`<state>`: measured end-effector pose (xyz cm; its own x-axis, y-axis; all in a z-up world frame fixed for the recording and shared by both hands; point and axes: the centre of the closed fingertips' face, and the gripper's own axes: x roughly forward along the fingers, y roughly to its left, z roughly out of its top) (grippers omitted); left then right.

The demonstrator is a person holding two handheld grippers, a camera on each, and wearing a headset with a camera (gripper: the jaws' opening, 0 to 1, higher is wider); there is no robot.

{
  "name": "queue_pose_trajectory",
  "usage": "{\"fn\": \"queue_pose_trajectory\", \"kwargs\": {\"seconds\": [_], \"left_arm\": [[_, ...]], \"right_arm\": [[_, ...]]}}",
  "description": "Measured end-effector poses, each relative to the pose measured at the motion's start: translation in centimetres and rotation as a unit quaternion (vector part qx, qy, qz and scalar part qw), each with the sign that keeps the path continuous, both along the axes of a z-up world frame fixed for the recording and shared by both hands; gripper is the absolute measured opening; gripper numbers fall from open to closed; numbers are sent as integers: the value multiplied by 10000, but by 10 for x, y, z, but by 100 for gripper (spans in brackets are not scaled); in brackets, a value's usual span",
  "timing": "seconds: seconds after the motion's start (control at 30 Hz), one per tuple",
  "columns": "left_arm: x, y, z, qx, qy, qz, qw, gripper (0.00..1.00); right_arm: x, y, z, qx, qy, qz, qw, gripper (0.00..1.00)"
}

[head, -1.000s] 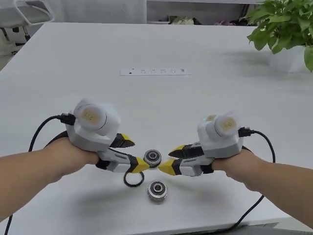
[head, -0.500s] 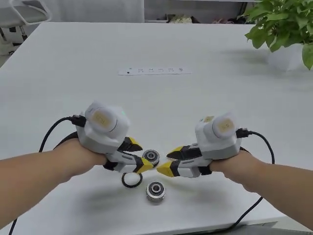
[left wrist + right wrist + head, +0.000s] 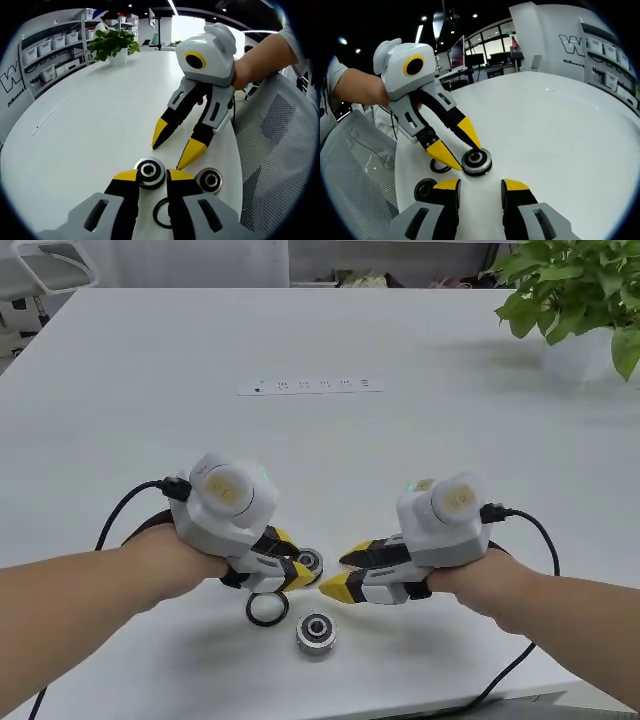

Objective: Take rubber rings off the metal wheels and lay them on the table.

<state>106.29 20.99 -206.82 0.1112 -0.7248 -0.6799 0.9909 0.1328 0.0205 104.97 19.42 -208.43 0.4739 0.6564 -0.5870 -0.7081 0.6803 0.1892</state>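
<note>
We now have the left gripper (image 3: 293,562), moved in closer than a second ago, nipped onto the wheel (image 3: 308,561) on the table (image 3: 420,350), while the right gripper (image 3: 335,575) waits half open and empty just beside it, apparently ready to peel the ring.

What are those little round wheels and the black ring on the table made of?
The near wheel looks like bare metal, because its rim is silvery grey and shiny. The far wheel has the same shiny middle, but the black band around it is probably rubber. The loose ring looks like rubber too, thin and dull black. That is only a guess from how they look.
</note>
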Motion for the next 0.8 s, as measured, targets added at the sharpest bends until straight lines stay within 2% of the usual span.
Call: {"fn": "queue_pose_trajectory", "kwargs": {"seconds": [0.33,0.53,0.8], "left_arm": [[3,-3,-1,10,-6,78,10000,14],[8,-2,0,-94,162,291,9994,10],[7,-2,0,-60,93,234,9997,9]], "right_arm": [[0,2,1,1,-16,22,10000,30],[0,2,1,0,-25,29,10000,30],[1,4,2,3,-43,31,10000,30]]}}
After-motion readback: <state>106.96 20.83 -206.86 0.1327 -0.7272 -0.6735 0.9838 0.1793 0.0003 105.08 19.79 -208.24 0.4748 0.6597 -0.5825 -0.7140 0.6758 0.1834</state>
